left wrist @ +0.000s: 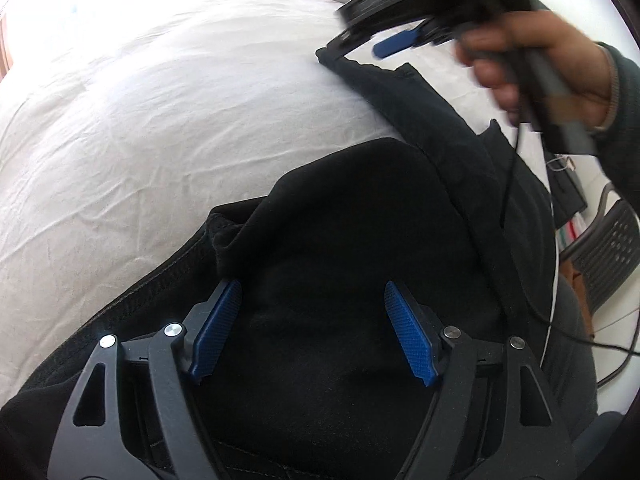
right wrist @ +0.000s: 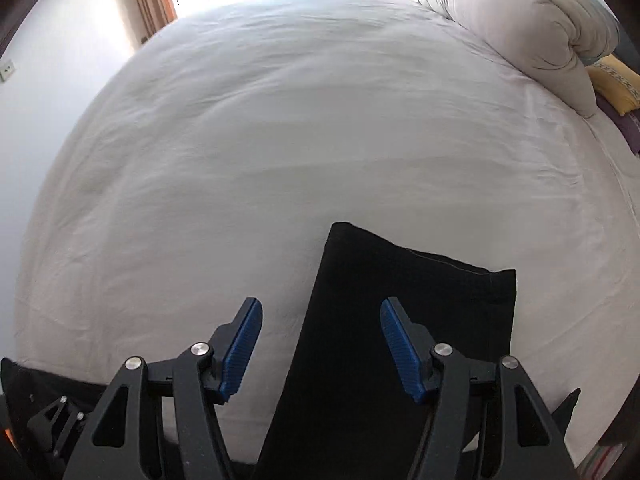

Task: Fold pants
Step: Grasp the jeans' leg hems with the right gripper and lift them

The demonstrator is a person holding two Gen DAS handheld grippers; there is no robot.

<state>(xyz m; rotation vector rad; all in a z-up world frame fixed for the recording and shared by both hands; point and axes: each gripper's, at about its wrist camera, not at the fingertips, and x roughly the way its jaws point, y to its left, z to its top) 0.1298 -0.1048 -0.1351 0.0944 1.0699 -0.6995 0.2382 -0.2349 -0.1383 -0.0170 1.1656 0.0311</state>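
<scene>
- While the black pants (left wrist: pixel 340 240) lie on the white bed (left wrist: pixel 160 120), the left tongs (left wrist: pixel 312 320) hang right over the bunched wide end, spread apart, pinching nothing.
- The right tongs (right wrist: pixel 320 344) are spread too, over the far leg end (right wrist: pixel 400 300).
- The pants stretch long from one tongs to the other.
- They look dark, soft and lumpy near the left tongs.

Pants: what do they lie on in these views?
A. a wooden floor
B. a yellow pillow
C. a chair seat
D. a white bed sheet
D: the black pants lie spread over the wrinkled white bed sheet, which shows around the leg end in the right wrist view.
</scene>
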